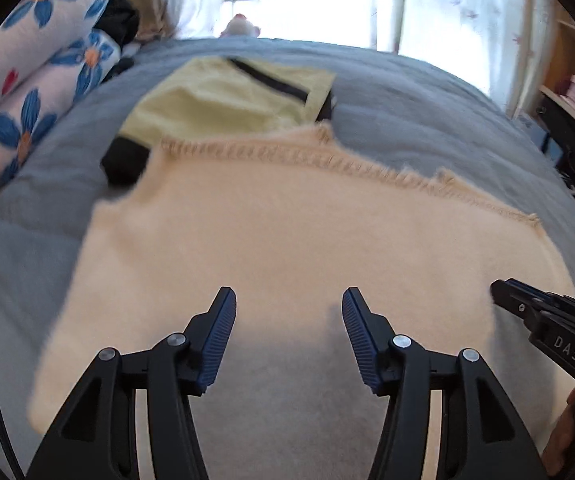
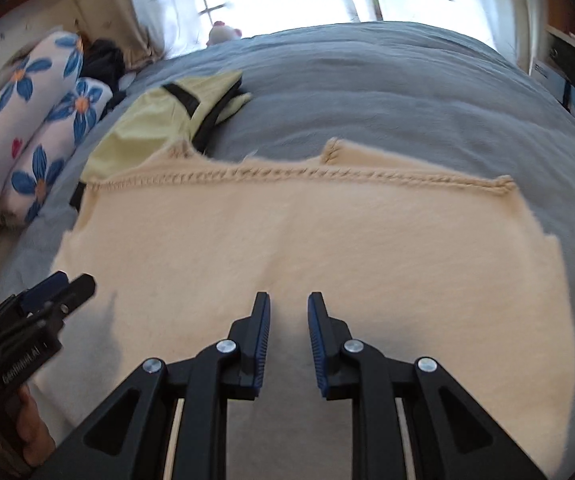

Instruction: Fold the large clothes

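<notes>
A cream fuzzy sweater (image 1: 287, 240) lies spread flat on the grey bed cover, its stitched hem along the far edge; it also fills the right wrist view (image 2: 327, 240). My left gripper (image 1: 289, 300) is open and empty, hovering just above the near part of the sweater. My right gripper (image 2: 287, 304) is open with a narrower gap, empty, above the sweater's near middle. Each gripper shows in the other's view: the right one (image 1: 503, 292) at the sweater's right edge, the left one (image 2: 71, 284) at its left edge.
A folded yellow-green garment with black trim (image 1: 227, 100) lies beyond the sweater, partly under its hem, and shows in the right wrist view (image 2: 159, 120). Blue-flowered pillows (image 1: 35, 80) lie at the left. The grey bed cover (image 1: 427, 120) stretches right. A bright curtained window is behind.
</notes>
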The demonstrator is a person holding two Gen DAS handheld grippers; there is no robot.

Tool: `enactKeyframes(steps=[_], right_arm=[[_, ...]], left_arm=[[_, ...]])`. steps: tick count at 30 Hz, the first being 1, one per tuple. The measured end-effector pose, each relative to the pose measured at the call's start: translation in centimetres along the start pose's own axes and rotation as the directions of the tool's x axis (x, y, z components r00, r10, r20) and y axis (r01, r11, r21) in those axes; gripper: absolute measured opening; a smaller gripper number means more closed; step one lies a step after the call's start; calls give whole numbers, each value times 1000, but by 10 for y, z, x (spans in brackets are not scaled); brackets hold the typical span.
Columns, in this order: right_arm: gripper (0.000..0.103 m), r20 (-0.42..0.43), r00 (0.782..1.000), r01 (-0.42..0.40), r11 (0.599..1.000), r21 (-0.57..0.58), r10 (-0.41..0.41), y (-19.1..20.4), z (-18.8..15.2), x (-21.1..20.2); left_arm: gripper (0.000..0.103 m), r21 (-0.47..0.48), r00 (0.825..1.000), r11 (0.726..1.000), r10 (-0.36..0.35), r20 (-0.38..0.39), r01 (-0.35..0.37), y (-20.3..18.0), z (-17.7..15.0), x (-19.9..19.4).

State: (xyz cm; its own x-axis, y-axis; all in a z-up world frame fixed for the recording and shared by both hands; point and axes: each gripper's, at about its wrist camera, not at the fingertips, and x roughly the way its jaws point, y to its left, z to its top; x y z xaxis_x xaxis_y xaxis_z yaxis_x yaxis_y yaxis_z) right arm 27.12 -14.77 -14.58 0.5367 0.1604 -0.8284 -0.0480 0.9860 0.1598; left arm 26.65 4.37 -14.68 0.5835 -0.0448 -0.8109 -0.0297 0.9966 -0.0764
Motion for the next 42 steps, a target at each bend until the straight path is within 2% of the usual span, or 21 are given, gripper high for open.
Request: enactKeyframes(steps=[1,3,4,6,7,9,10,12,13,15,16,18,19,21,24,26,30,33,37,40,42], right_arm=[[19,10,1000,5,1000,3,-5,-4,-2,1],[15,28,1000,4,1000,29,-5,-25,-2,-2],[15,38,999,14,999,41,-15,-34,-2,-4],[19,46,979,195,979,57,-198,-60,-6,-9],[19,47,964,257,964,72,-261,-76,-9,-9],[21,34,952,295,943,152,-303,-121,-21,-16],[19,27,948,307,934,184,-317,-139,-27,-19],[8,34,972,218,944,247,-233,-169,-38,-28],[7,37,978,189,947,260,-205,-175,-41,-31],[7,33,974,208,948,239,-223,-169,-43,-34],[8,28,968,237,947,218,-249,-163,-43,-33],[11,17,955,289,938,190,-297,-150,-40,-32],[11,17,955,288,937,198,-297,-145,-38,-35],[11,22,971,225,944,242,-237,-137,-38,-43],[11,49,987,136,956,259,-153,-115,-45,-61],[14,56,993,90,971,223,-105,-88,-53,-69],[30,49,999,-12,990,143,5,-33,-78,-74],[32,35,999,-29,996,84,26,-2,-96,-69],[32,11,1000,18,999,47,-19,8,-117,-61],[32,16,999,49,997,66,-51,-12,-128,-63],[32,13,995,97,991,91,-99,-34,-137,-68]], left_arm=[[55,-16,1000,1000,12,-14,-12,4,-5,8],[56,-20,1000,1000,15,16,-15,14,-7,11],[56,-5,997,998,67,34,-67,20,-6,12],[59,14,982,982,187,40,-188,37,-3,15],[63,2,978,979,203,39,-203,51,-3,16],[64,-36,975,976,218,33,-216,78,-2,15],[64,-43,976,976,215,36,-214,90,-2,14],[65,-53,944,943,330,31,-328,108,-2,14],[69,-68,942,940,335,20,-333,119,-5,14],[70,-134,966,957,260,0,-258,136,-8,11],[70,-155,970,958,242,-8,-240,140,-9,10],[70,-173,971,956,237,-17,-236,142,-7,9],[70,-174,971,955,240,-19,-240,140,-8,7],[70,-168,969,955,246,-25,-246,135,-9,0],[70,-157,975,964,221,10,-217,118,-11,-26],[70,-142,982,974,185,41,-178,104,-15,-43],[70,-75,991,991,114,77,-108,62,-37,-75],[70,-22,995,997,74,70,-73,28,-57,-82],[70,47,994,993,112,21,-113,3,-83,-70],[70,78,983,980,182,1,-182,3,-96,-59],[73,60,982,981,187,-1,-187,11,-100,-59]])
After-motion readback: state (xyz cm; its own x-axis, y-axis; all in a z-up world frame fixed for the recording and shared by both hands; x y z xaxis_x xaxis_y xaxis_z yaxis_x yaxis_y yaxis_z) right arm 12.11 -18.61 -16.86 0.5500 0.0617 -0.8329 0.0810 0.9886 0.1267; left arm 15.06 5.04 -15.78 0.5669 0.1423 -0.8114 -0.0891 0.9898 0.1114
